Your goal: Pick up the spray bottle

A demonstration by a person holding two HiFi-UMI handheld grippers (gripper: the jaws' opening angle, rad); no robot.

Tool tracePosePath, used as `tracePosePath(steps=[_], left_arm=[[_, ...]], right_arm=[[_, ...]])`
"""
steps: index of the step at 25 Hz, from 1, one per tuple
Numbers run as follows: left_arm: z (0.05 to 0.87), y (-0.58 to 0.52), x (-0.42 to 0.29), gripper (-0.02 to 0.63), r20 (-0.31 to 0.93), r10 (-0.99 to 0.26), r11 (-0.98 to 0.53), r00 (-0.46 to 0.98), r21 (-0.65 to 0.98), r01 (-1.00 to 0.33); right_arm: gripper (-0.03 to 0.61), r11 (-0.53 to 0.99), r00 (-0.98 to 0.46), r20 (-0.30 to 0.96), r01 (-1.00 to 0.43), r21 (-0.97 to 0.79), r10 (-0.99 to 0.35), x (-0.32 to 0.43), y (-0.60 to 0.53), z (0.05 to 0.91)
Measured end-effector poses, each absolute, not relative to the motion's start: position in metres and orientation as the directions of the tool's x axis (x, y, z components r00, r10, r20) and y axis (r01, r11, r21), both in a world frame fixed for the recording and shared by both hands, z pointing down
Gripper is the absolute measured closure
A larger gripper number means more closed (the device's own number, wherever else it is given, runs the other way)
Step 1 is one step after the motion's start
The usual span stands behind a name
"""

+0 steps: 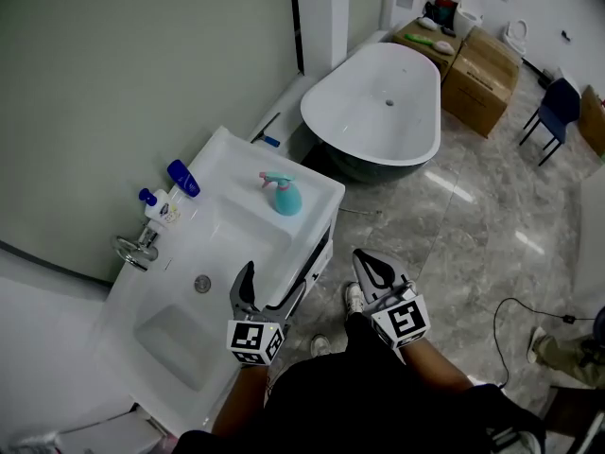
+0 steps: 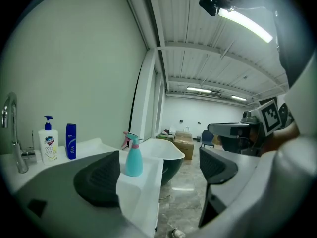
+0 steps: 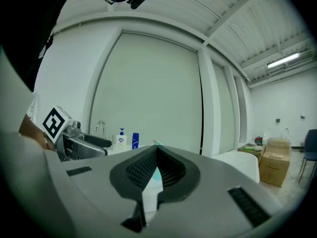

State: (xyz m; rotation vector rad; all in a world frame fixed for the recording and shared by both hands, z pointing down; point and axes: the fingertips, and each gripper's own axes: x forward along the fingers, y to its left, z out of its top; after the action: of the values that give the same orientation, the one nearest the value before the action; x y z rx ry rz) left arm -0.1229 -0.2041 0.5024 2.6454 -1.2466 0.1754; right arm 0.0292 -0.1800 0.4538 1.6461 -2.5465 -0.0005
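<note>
Holding both tools out in front of you, you have neither one on anything. Left tool: jaws spread wide, released, nothing pressed between the pads. It hangs over the front edge of the white tabletop, next to the sunken basin. In the left gripper view the spray bottle shows in the gap between the jaws but far off, no contact. Right tool: jaws clenched together, pads meeting at the tip, empty. It sits off the tabletop, over the grey marble floor, just beside the front edge.

Spray bottle: teal body, pink trigger, standing upright at the far end of the tabletop, near the front corner closest to the bathtub. It is well apart from both tools, with nothing touching it.

Along the wall edge of the tabletop: chrome faucet, then a white pump soap bottle and a dark blue bottle, the two bottles just beside each other. All three are well apart from the spray bottle. The basin drain is between the faucet and your left tool.

Past the tabletop's far end the white bathtub stands on the floor. Cardboard boxes are beyond it and a blue chair is to their right. A black cable lies on the floor at right.
</note>
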Motion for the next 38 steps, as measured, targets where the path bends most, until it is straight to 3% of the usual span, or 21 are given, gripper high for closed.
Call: tracePosePath(steps=[26, 38], left_arm=[[0.552, -0.341, -0.035, 0.17, 0.354, -0.805, -0.487, 0.476, 0.064, -0.871], [0.579, -0.372, -0.032, 0.191, 0.406, -0.789, -0.481, 0.461, 0.06, -0.875]], right_arm=[[0.58, 0.59, -0.587, 0.089, -0.807, 0.011, -0.805, 0.121, -0.338, 0.468], [0.58, 0.608, -0.606, 0.108, -0.794, -0.015, -0.788, 0.11, -0.376, 0.478]])
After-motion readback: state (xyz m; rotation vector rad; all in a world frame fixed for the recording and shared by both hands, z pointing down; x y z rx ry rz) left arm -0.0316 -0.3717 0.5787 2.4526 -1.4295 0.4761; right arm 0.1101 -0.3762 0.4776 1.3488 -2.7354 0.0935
